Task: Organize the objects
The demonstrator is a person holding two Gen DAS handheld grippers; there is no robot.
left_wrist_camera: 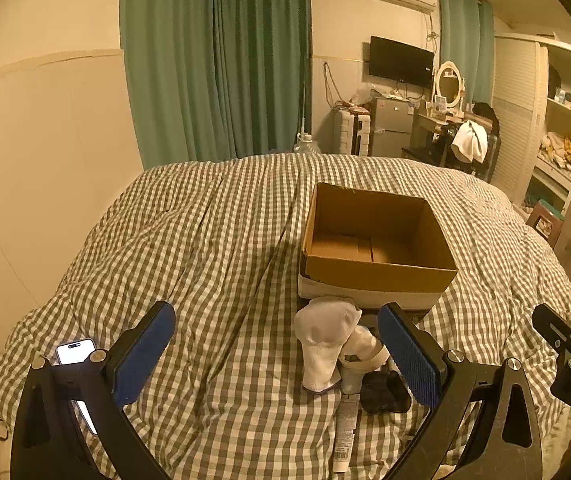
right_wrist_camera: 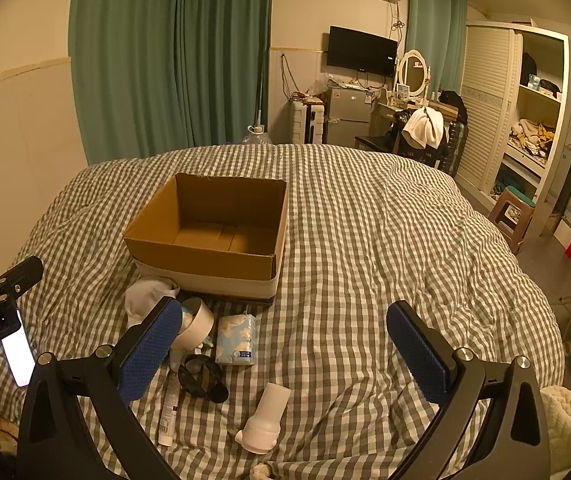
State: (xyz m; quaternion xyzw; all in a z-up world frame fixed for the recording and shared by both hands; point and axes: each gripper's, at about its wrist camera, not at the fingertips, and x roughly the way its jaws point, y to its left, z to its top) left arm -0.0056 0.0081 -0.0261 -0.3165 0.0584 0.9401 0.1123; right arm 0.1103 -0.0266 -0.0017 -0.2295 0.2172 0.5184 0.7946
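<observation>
Here both claws — left claw (left_wrist_camera: 276,354), right claw (right_wrist_camera: 284,350) — gape apart, empty, before the cardboard box (right_wrist_camera: 209,258).

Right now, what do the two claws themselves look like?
Both match: the left claw and right claw each have a black frame with triangular cutouts, silver bolts at the joints, and two flat fingers faced with blue textured pads. White lettering marks the bodies, only partly legible.

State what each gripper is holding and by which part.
Nothing is held. The left gripper and right gripper are both open and empty above the bed.
</observation>
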